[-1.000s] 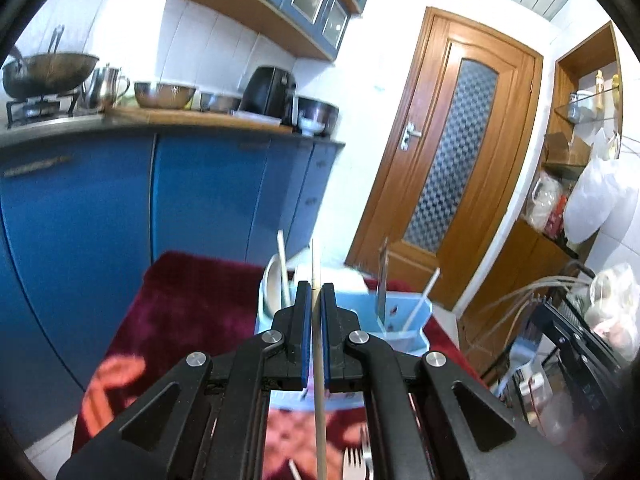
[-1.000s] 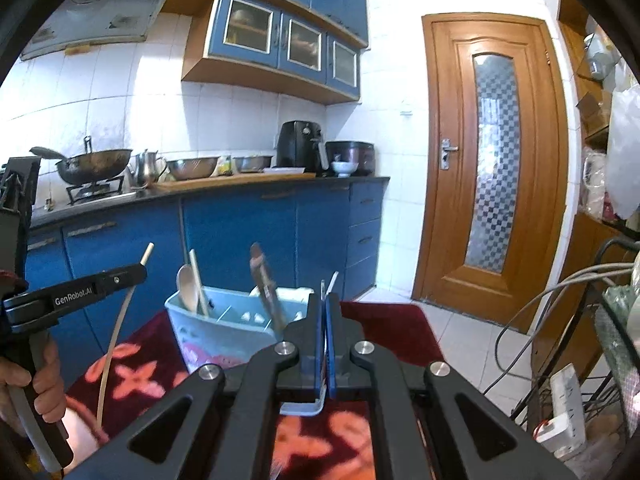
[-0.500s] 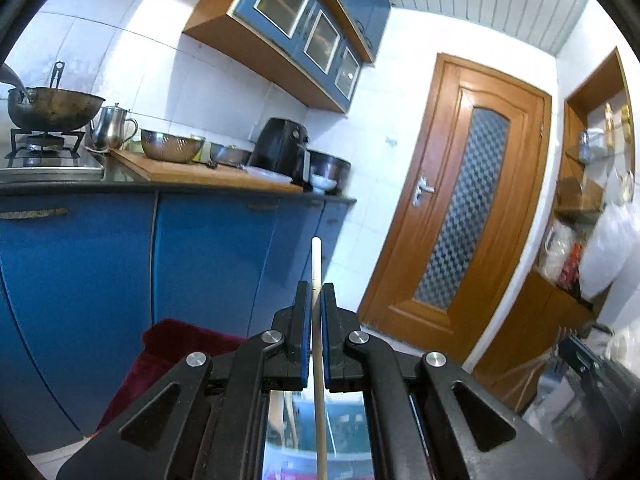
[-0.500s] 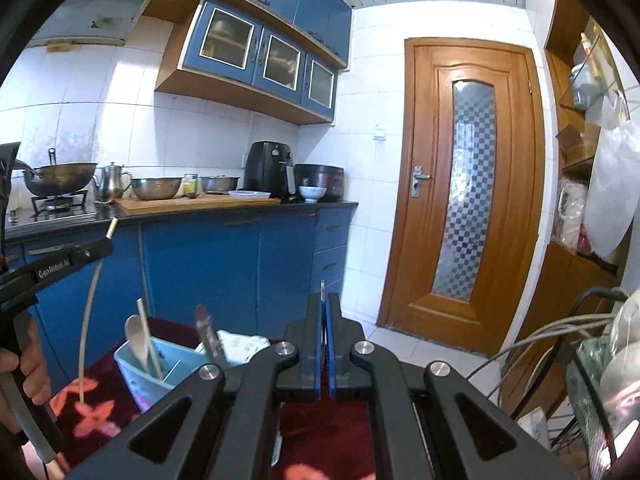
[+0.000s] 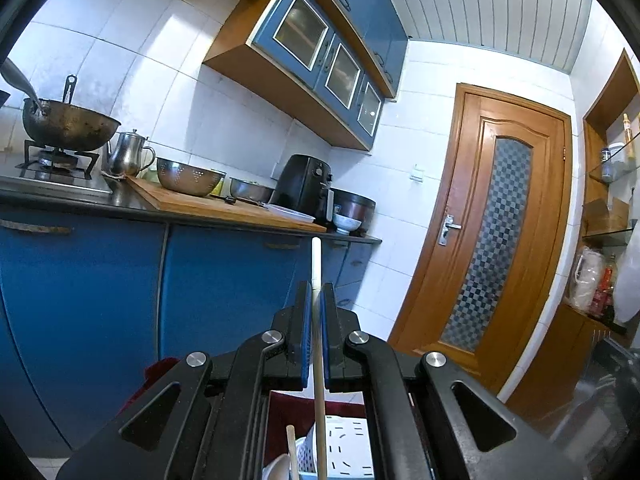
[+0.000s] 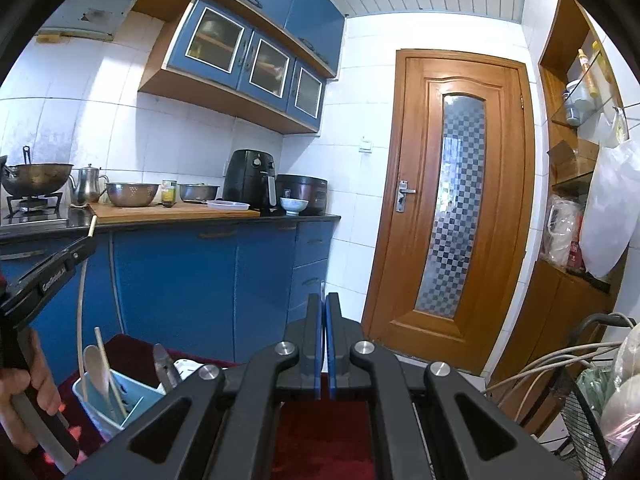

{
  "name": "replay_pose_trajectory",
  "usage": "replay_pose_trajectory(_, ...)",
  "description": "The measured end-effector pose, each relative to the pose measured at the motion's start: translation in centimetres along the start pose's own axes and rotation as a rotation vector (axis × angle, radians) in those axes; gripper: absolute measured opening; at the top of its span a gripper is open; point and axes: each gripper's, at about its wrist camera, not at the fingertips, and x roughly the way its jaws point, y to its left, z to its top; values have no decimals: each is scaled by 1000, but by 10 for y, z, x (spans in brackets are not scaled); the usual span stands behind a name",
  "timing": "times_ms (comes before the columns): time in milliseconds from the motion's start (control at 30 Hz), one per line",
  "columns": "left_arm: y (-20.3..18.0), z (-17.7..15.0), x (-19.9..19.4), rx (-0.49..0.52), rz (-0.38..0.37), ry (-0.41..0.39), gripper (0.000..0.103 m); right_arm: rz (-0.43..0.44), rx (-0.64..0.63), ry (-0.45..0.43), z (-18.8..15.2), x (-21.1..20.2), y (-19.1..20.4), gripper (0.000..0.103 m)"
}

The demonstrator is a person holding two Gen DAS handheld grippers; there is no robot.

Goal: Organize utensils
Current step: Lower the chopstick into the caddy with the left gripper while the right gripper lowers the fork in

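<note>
The left gripper [image 5: 316, 300] is clamping a pale chopstick [image 5: 319, 368] at mid-length, probably so its lower end can be steered into the blue utensil caddy [image 6: 132, 402] on the red rug [image 6: 320, 440]. The chopstick is standing upright, long axis vertical, above the caddy. The right gripper [image 6: 323, 308] is pressing its jaws together; nothing is showing between them.
</note>
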Motion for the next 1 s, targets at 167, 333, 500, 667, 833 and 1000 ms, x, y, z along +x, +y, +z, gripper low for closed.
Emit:
replay_pose_trajectory(167, 3, -17, 7, 24, 34, -20, 2, -2, 0, 3, -6, 18, 7, 3)
replay_pose_trajectory(333, 6, -37, 10, 52, 50, -11, 2, 14, -18, 28, -21, 32, 17, 3)
replay_pose_trajectory(500, 8, -52, 10, 56, 51, 16, 2, 55, -26, 67, -38, 42, 28, 4)
replay_pose_trajectory(667, 9, -63, 7, 74, 45, 34, 2, 94, -14, 106, -49, 48, 35, 4)
replay_pose_trajectory(833, 9, -70, 6, 84, 34, 60, 2, 137, 5, 148, -55, 52, 37, 5)
replay_pose_trajectory(1000, 5, -73, 2, 109, 15, 89, 3, 172, 17, 153, -54, 47, 39, 9)
